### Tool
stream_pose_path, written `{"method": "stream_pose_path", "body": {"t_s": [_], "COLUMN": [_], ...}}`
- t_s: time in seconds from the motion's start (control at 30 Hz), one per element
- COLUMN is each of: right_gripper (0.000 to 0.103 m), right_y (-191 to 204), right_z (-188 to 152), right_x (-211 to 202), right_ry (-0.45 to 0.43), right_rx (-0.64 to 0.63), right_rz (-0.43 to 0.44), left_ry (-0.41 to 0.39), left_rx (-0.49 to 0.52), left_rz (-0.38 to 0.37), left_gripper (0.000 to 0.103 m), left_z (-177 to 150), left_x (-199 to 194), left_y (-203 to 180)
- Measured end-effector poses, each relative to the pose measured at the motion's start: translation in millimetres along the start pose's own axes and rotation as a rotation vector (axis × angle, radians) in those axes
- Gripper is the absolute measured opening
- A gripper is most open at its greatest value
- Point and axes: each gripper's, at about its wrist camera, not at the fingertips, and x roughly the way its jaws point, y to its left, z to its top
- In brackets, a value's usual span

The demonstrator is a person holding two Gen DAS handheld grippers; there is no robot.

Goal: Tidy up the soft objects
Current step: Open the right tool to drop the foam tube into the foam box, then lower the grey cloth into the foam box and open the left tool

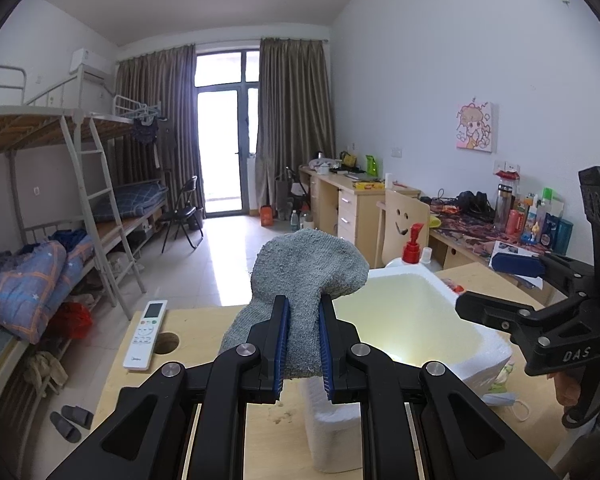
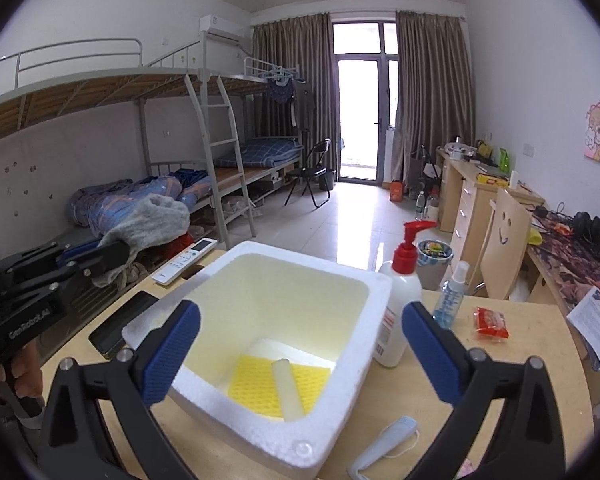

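L gripper [image 1: 304, 344] clamps grey sock [image 1: 306, 276], held above tabletop [image 1: 204, 334] at 9 o'clock of foam box [image 2: 340, 364]. R gripper [image 2: 300, 354] wide open, holds nothing; yellow sponge [image 2: 256, 380] inside box.

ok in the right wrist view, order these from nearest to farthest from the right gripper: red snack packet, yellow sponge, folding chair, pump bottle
1. yellow sponge, inside the foam box, just ahead of the open right gripper
2. pump bottle, beside the box's right wall
3. red snack packet, on the table further right
4. folding chair, across the room by the door
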Motion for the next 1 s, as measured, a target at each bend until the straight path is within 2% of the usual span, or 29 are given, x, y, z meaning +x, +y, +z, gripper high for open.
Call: {"method": "stream_pose_path", "body": {"t_s": [0.63,1.0], "right_gripper": [0.102,0.102], "right_y": [-35,-49], "right_z": [-17,-28], "right_x": [-40,-51], "right_ry": [-0.051,-0.065], "right_rx": [0.038,0.076], "right_rz": [-0.070,-0.096], "left_ry": [0.031,0.058], "left_rx": [0.033,0.052], "left_rz": [-0.083,-0.079], "left_gripper": [0.015,0.015], "left_z": [14,16], "left_x": [26,38], "left_y": [-39,-52]}}
